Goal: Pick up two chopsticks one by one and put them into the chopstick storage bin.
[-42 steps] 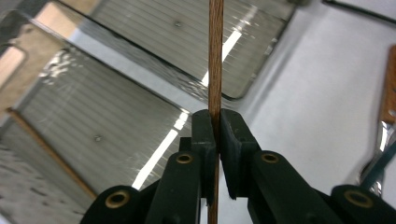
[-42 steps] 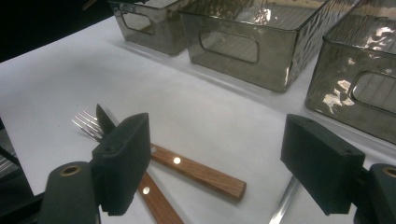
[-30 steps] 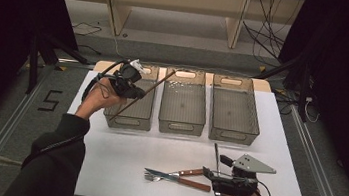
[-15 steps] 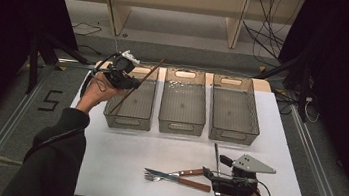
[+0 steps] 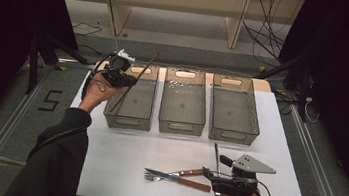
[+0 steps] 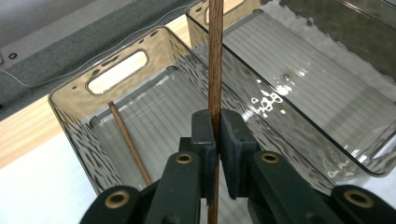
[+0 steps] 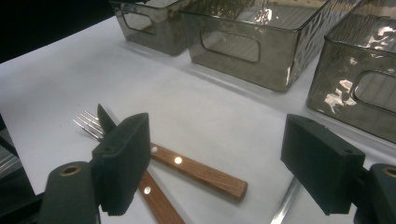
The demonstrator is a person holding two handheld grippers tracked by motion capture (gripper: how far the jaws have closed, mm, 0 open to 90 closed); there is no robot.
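Observation:
My left gripper [image 5: 121,75] hovers over the far left corner of the left clear bin [image 5: 127,122], shut on a brown wooden chopstick [image 5: 137,79] that slants down into the bin. In the left gripper view the chopstick [image 6: 215,70] stands clamped between the jaws of that gripper [image 6: 215,128], and a second chopstick [image 6: 128,142] lies inside the bin [image 6: 74,121]. My right gripper [image 5: 209,175] rests low near the table's front edge, open, just right of a wood-handled knife [image 7: 198,171] and fork [image 7: 88,123] that cross each other. Nothing sits between the right gripper's [image 7: 219,158] pads.
A middle bin [image 5: 180,125] and a right bin [image 5: 232,134] stand beside the left one. A thin metal utensil [image 5: 215,156] lies by the right gripper. Wooden table edge and a shelf frame lie behind the bins. White tabletop spreads in front.
My left gripper has moved left and toward the far end of the left bin, and the chopstick it holds now stands steeper. The right gripper has stayed put.

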